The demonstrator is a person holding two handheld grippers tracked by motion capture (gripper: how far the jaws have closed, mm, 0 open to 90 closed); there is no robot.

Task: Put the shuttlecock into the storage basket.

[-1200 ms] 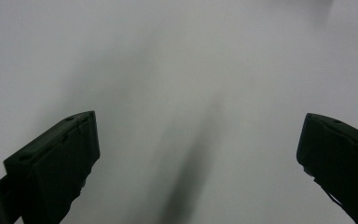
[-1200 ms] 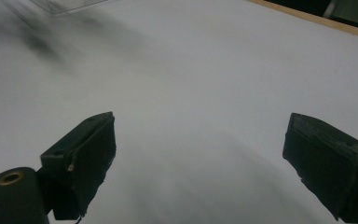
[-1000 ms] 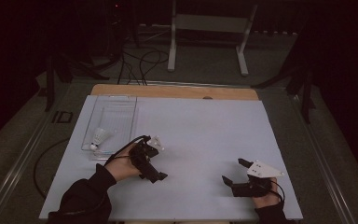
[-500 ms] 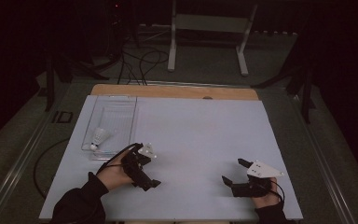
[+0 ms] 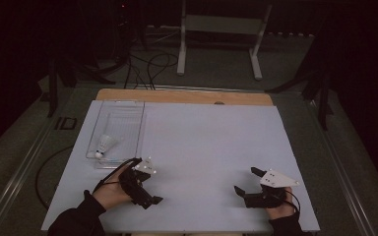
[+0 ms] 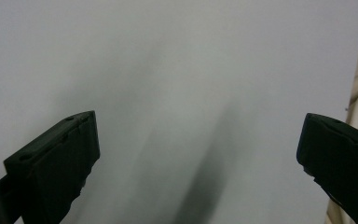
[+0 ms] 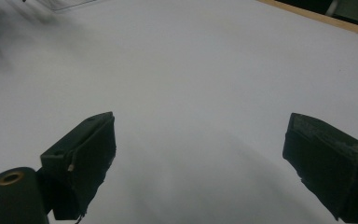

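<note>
Both the left gripper (image 5: 150, 194) and right gripper (image 5: 246, 183) sat wide open and empty, so honestly the shuttlecock (image 5: 104, 146) could've easily tipped inside the clear tray (image 5: 128, 105) if nudged by a clumsy reach.

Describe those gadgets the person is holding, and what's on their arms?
Both are black handheld tools with two blocky black jaws. The right gripper carries a pale grey three-cornered plate; the left gripper bears a pale marker piece and a thin black cable. The sleeves are dark.

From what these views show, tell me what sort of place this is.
Probably a lab recording station: a white table in a dark room, loose cables on the floor behind, and a clear tray holding a shuttlecock.
</note>
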